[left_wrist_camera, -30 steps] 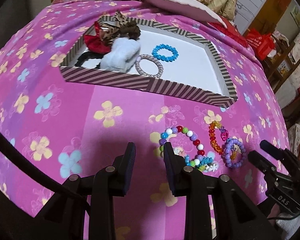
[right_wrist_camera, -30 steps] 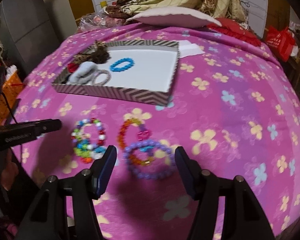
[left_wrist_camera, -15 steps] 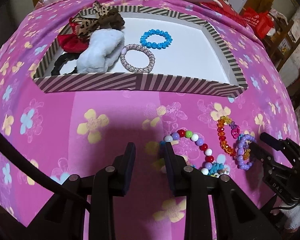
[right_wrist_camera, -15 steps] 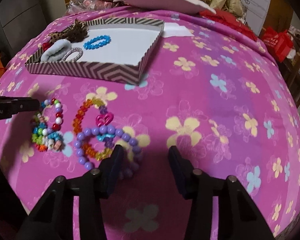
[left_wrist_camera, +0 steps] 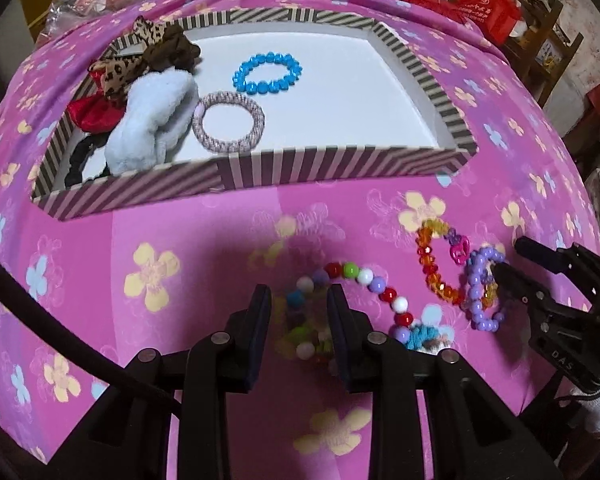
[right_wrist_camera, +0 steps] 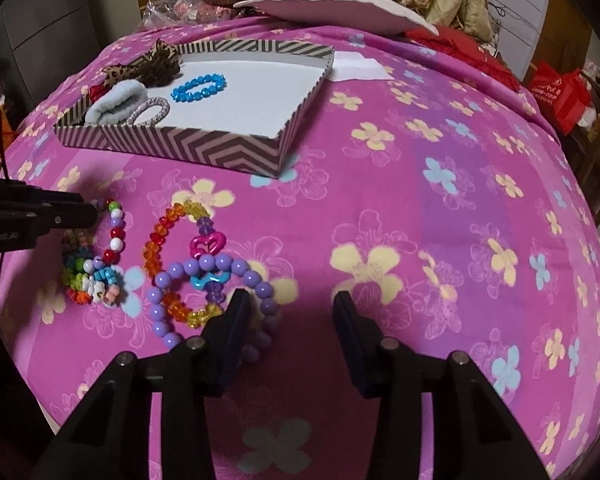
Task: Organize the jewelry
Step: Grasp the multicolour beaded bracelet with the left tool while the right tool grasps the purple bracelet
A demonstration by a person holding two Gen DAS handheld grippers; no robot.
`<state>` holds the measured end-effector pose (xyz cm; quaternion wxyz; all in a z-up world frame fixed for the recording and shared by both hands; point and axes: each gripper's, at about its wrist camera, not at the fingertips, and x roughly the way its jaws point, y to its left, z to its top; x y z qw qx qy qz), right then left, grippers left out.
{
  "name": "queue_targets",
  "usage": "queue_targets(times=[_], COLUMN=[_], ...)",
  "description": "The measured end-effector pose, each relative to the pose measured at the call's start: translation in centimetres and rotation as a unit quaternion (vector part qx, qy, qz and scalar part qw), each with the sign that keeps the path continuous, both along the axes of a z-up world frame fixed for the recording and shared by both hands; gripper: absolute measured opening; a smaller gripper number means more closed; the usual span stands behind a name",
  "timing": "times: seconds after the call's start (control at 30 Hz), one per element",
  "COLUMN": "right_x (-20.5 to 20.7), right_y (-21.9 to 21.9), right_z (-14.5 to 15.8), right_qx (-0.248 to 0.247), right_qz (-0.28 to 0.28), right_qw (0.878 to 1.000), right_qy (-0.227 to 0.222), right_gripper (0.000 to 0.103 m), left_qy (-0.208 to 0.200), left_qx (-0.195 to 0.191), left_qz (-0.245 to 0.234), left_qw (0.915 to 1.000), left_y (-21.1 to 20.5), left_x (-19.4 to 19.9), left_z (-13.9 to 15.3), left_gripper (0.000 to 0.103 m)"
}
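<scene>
A striped box (left_wrist_camera: 340, 168) (right_wrist_camera: 204, 150) on the pink flowered cloth holds a blue bead bracelet (left_wrist_camera: 267, 73) (right_wrist_camera: 198, 87), a pale woven ring (left_wrist_camera: 228, 126), a white fluffy scrunchie (left_wrist_camera: 148, 124) and dark hair ties. In front lie a multicolour bead bracelet (left_wrist_camera: 364, 280) (right_wrist_camera: 96, 256), an orange-yellow one (left_wrist_camera: 436, 268) (right_wrist_camera: 172, 240) and a purple one (left_wrist_camera: 480, 292) (right_wrist_camera: 212, 300). My left gripper (left_wrist_camera: 300, 316) is open, its fingers astride the multicolour bracelet's near part. My right gripper (right_wrist_camera: 288, 320) is open; its left finger lies inside the purple bracelet's ring.
A white pillow (right_wrist_camera: 332, 8), bedding and plastic bags lie behind the box. A red bag (right_wrist_camera: 560, 92) and wooden furniture stand at the right. A white paper (right_wrist_camera: 360, 68) lies beside the box. The cloth drops away at the edges.
Both grippers have moved forward and down toward the bracelets. The left now straddles the multicolour bracelet; the right has narrowed and reached the purple one.
</scene>
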<state>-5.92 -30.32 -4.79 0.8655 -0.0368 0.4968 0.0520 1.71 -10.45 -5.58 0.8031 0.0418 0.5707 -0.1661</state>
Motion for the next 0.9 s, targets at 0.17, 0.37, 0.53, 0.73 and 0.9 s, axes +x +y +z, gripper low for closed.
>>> queue_targets(times=[0.17, 0.37, 0.53, 0.73, 0.9], right_x=[0.2, 0.2, -0.7, -1.1, -1.3], right_y=[0.2, 0.2, 0.2, 1.2, 2.0], right_z=[0.0, 0.4, 2.5, 4.7, 6.7], right_qx=[0.000, 0.021, 0.045, 0.044, 0.045], right_qz=[0.005, 0.011, 0.010, 0.026, 0.038], right_qw=[1.000, 1.000, 0.998, 0.997, 0.995], right_qy=[-0.019, -0.018, -0.041, -0.059, -0.075], right_gripper=[0.022, 0.009, 0.009, 0.009, 0.009], left_qy=[-0.016, -0.014, -0.035, -0.048, -0.064], left_qx=[0.006, -0.019, -0.036, -0.056, -0.063], left_qz=[-0.019, -0.016, -0.015, -0.005, -0.001], left_qw=[0.9997, 0.9996, 0.9986, 0.9973, 0.9960], left_y=[-0.9, -0.5, 0.2, 0.8, 1.2], left_x=[0.0, -0.1, -0.7, -0.9, -1.1], left_z=[-0.1, 0.3, 2.3, 4.2, 6.1], left_gripper=[0.029, 0.021, 0.021, 0.021, 0.021])
